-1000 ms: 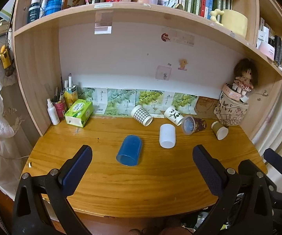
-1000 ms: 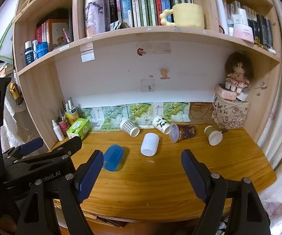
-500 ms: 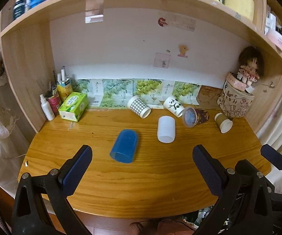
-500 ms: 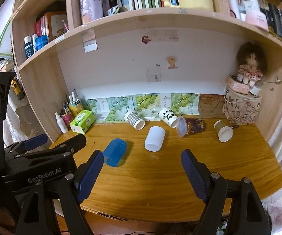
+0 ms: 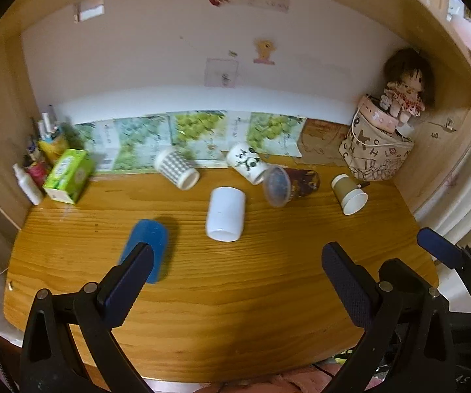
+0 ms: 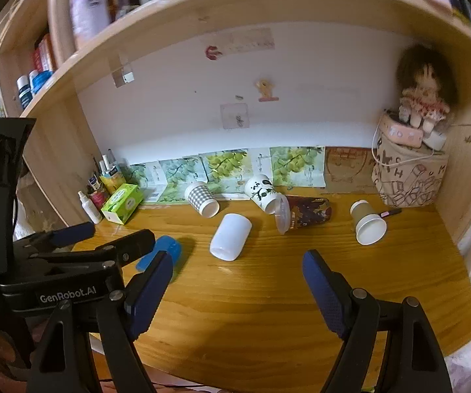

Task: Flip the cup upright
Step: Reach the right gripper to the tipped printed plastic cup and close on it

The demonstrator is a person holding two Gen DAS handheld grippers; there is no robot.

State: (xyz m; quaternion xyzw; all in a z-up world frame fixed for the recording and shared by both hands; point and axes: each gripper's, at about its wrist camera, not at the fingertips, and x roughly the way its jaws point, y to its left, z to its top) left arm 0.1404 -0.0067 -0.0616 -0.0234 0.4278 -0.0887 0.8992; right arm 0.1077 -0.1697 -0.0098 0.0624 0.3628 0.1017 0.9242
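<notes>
On wooden desk (image 5: 235, 294) under shelf: six cups lying sideways; both grippers' jaws apart, holding nothing.

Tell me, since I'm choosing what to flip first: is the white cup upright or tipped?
Tipped. The white cup lies on its side on the desk, mouth facing the camera.

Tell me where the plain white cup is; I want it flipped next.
The plain white cup lies on its side mid-desk, right of the blue cup and in front of the panda cup.
</notes>
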